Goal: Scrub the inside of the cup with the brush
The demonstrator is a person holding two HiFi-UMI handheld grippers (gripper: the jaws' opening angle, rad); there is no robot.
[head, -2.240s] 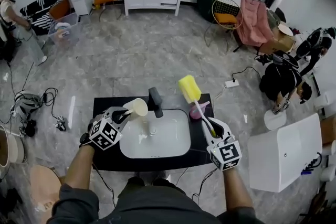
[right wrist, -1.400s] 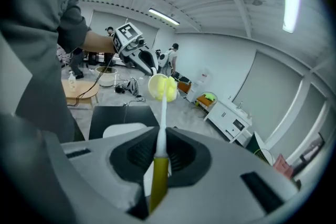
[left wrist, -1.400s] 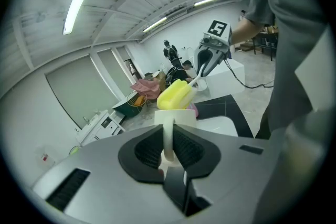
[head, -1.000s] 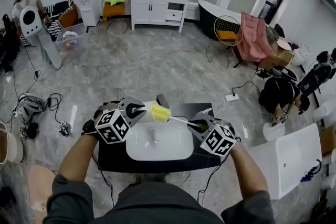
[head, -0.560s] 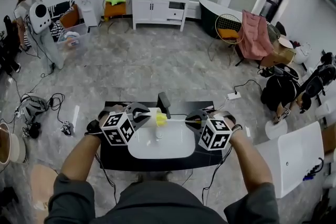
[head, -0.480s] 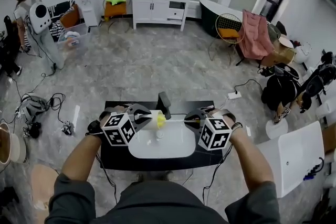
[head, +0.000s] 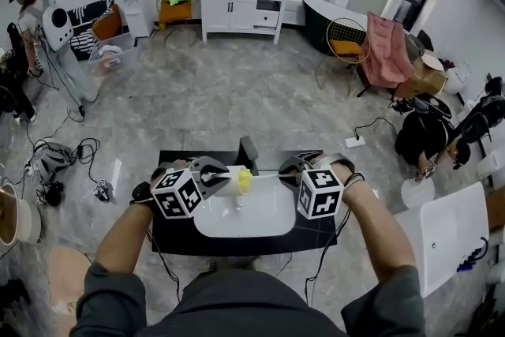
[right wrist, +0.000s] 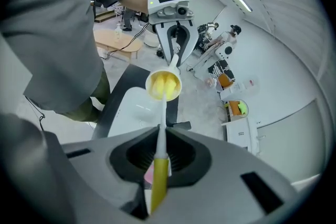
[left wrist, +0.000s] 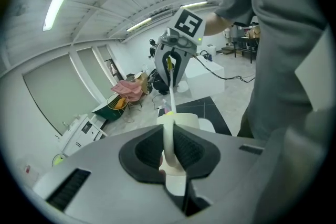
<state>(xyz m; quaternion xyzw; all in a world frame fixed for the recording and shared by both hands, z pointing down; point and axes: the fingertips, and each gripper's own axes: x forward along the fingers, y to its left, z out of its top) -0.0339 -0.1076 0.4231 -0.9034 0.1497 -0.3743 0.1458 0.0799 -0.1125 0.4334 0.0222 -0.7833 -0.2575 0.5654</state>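
In the head view the cream cup [head: 229, 179] lies on its side above the white sink [head: 245, 223], mouth toward the right, with my left gripper [head: 209, 176] shut on it. The left gripper view shows the left gripper [left wrist: 169, 147] with its pads pinching the cup's wall [left wrist: 181, 122]. My right gripper [head: 290, 172] is shut on the brush's handle [right wrist: 159, 155]. The thin white shaft [head: 267, 175] runs straight into the cup. In the right gripper view the yellow sponge head [right wrist: 164, 84] sits inside the cup's mouth, with the left gripper [right wrist: 176, 47] behind it.
The sink is set in a black counter [head: 317, 231], and a black faucet [head: 248, 154] stands behind the basin. A white box-like unit [head: 434, 237] is to the right. Cables [head: 55, 158] lie on the floor at left. People stand at the room's edges.
The brush came down from upright at the right and its sponge head entered the cup. Over the last second the head went deeper and the right gripper rolled.
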